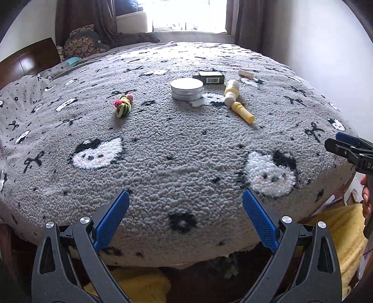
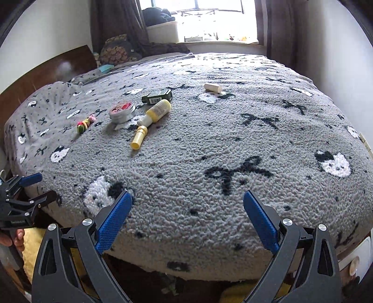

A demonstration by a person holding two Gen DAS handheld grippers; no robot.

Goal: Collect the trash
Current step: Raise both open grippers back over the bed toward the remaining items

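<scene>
while both my left tongs and right tongs gape wide and empty, the yellow tube lies ahead-left of the right, pointing roughly toward me

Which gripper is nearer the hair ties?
Left, probably. The left gripper faces the hair ties almost head-on; from the right gripper they lie far off left.

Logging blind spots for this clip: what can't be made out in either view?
- Trash container: none shows in either view.
- Dark box: label too small to read; the round tin hides part of it in the left wrist view.
- Right gripper: cut off by the left wrist view's edge.
- Window: overexposed in both views.
</scene>
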